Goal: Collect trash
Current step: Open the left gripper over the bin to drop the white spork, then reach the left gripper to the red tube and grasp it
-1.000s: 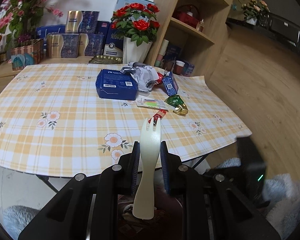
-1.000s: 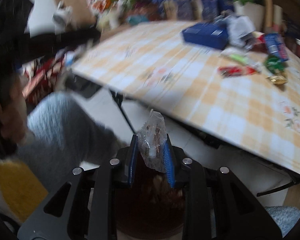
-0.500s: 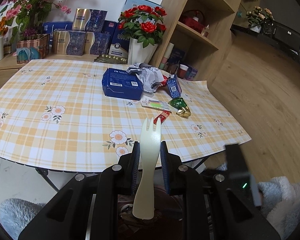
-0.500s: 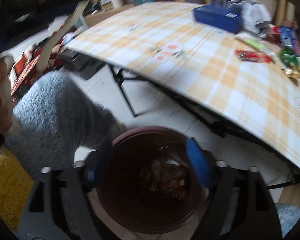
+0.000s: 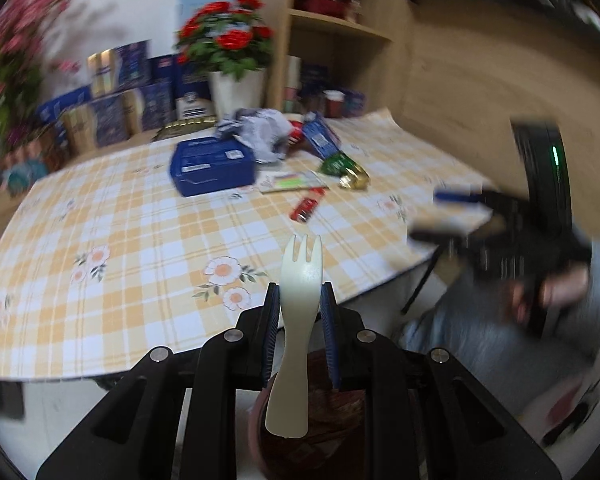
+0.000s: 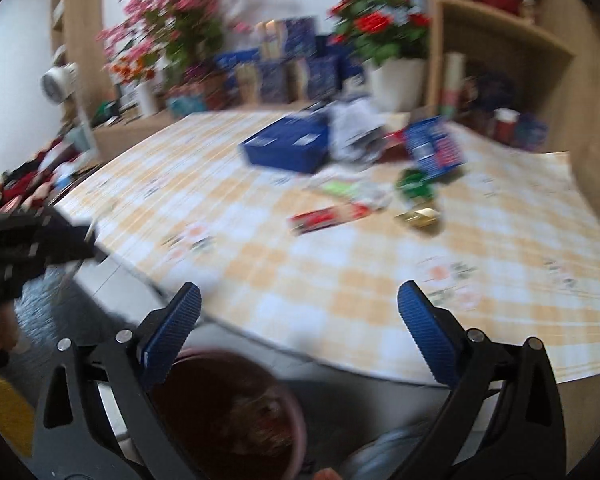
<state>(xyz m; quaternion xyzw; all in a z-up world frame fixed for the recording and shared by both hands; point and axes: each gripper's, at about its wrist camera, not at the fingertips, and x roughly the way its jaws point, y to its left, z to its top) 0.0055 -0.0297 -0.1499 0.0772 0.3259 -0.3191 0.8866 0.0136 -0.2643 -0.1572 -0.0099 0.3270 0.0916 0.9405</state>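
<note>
My left gripper (image 5: 299,304) is shut on a cream plastic fork (image 5: 296,316), held upright over a dark red trash bin (image 5: 320,424) below the table edge. My right gripper (image 6: 298,308) is open and empty, above the same bin (image 6: 228,408), which holds trash. On the checked table (image 5: 120,232) lie a blue box (image 5: 214,166), crumpled paper (image 5: 260,132), a red wrapper (image 5: 308,208), a green and gold wrapper (image 5: 344,170) and a blue packet (image 5: 320,136). They also show in the right wrist view: the red wrapper (image 6: 328,216) and the blue box (image 6: 288,146).
A white vase of red roses (image 5: 230,60) and stacked boxes (image 5: 116,108) stand behind the table. A wooden shelf unit (image 5: 340,40) is at the back right. The other gripper and the person's hand (image 5: 540,264) show blurred at the right.
My right gripper opened, dropped the clear wrapper into the bin and has swung up toward the table. My left gripper still holds the fork and has shifted over the bin.
</note>
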